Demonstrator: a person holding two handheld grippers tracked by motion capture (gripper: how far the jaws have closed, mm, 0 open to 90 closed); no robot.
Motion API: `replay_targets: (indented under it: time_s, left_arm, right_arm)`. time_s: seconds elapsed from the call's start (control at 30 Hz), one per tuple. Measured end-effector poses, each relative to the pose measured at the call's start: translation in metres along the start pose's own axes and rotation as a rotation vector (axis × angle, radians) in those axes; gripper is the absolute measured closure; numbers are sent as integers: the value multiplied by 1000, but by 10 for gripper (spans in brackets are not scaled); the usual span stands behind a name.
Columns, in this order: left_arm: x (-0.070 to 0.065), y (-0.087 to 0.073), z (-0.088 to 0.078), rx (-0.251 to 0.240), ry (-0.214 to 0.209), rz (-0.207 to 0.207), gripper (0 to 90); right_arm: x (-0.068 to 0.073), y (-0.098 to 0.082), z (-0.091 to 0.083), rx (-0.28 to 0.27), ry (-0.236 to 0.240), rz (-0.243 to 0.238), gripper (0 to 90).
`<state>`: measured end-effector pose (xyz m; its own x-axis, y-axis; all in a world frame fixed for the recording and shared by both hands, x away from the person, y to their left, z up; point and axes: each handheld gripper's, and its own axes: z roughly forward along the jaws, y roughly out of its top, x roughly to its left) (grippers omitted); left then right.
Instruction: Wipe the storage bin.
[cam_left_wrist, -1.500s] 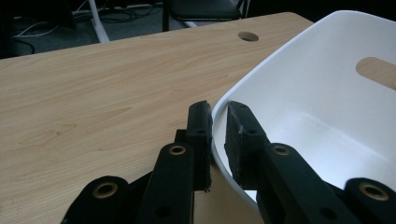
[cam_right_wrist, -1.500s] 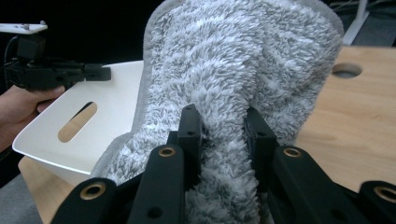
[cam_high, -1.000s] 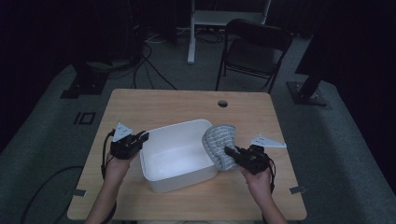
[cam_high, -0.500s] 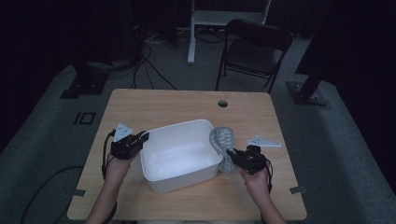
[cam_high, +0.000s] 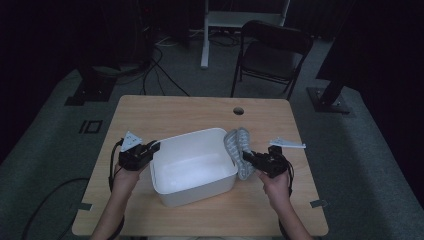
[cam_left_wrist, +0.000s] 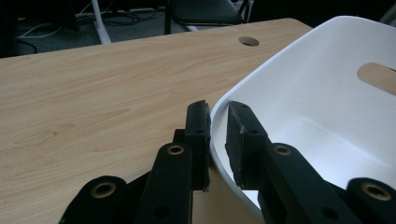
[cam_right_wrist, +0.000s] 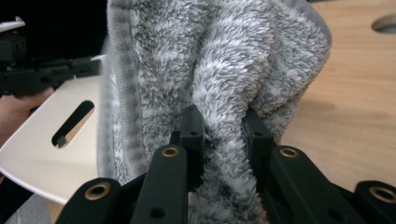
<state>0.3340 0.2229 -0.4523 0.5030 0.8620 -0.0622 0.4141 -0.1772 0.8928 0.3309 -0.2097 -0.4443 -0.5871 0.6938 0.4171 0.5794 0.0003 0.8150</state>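
A white plastic tub (cam_high: 195, 165) stands in the middle of the wooden table (cam_high: 185, 112). My left gripper (cam_high: 150, 149) is shut on the tub's left rim (cam_left_wrist: 219, 100), one jaw outside the wall and one inside. A fluffy grey towel (cam_high: 239, 150) hangs bunched against the tub's right wall. My right gripper (cam_high: 248, 157) is shut on a fold of that towel (cam_right_wrist: 224, 74), whose pile bulges out around both jaws. In the right gripper view the tub wall with its handle slot (cam_right_wrist: 72, 123) lies to the left, and the left gripper (cam_right_wrist: 42, 74) shows beyond it.
A round cable hole (cam_high: 238, 110) sits in the table's far side. A black folding chair (cam_high: 272, 55) stands behind the table, beside a white desk leg (cam_high: 205, 35). Cables (cam_high: 165, 75) run over the grey carpet.
The towel has been pulled from a flat drape over the tub's right rim into a narrow bunch. My right gripper shifted slightly right with it. The left gripper has kept still.
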Motion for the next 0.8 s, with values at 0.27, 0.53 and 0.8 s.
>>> replay_targets:
  time_s: [0.27,0.53,0.8]
  left_arm:
    - [-3,1,0,5,21,-5,789]
    - [-1,0,0,3,7,-1,789]
    - [-1,0,1,-1,-5,-2,788]
  right_arm:
    - [-7,-5,17,47,-10,19,753]
    - [-21,-17,34,114,-8,68,754]
    - [-15,10,19,41,14,24,752]
